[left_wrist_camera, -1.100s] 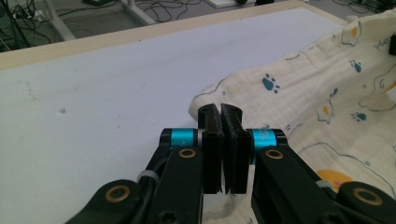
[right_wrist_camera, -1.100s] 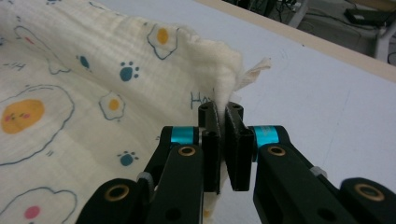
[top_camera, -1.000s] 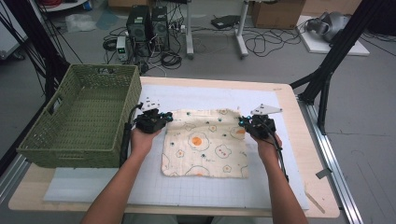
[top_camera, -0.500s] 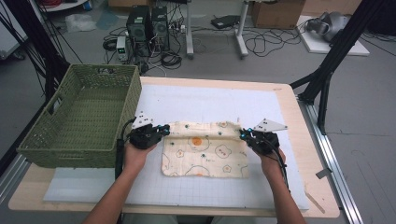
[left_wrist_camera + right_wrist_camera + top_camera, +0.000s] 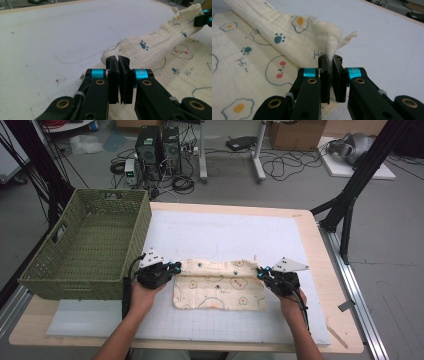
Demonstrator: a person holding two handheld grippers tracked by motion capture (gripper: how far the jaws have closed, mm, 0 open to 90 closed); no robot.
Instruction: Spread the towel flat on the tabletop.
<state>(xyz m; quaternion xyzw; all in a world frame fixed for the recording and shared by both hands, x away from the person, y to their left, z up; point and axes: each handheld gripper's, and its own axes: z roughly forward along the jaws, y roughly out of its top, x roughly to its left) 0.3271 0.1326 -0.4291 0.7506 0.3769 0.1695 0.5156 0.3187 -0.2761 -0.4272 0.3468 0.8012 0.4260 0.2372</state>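
Cream printed cloth (image 5: 220, 285) lies half-folded on the white mat (image 5: 225, 235); left gripper (image 5: 118, 65) and right gripper (image 5: 330, 62) each apparently pinch a corner.

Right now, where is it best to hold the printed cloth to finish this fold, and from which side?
Probably at the two corners of the lifted far edge of the cloth, as now: the left gripper from its left end, the right gripper from its right. That edge is doubled over toward the person, so corner grips likely keep it taut.
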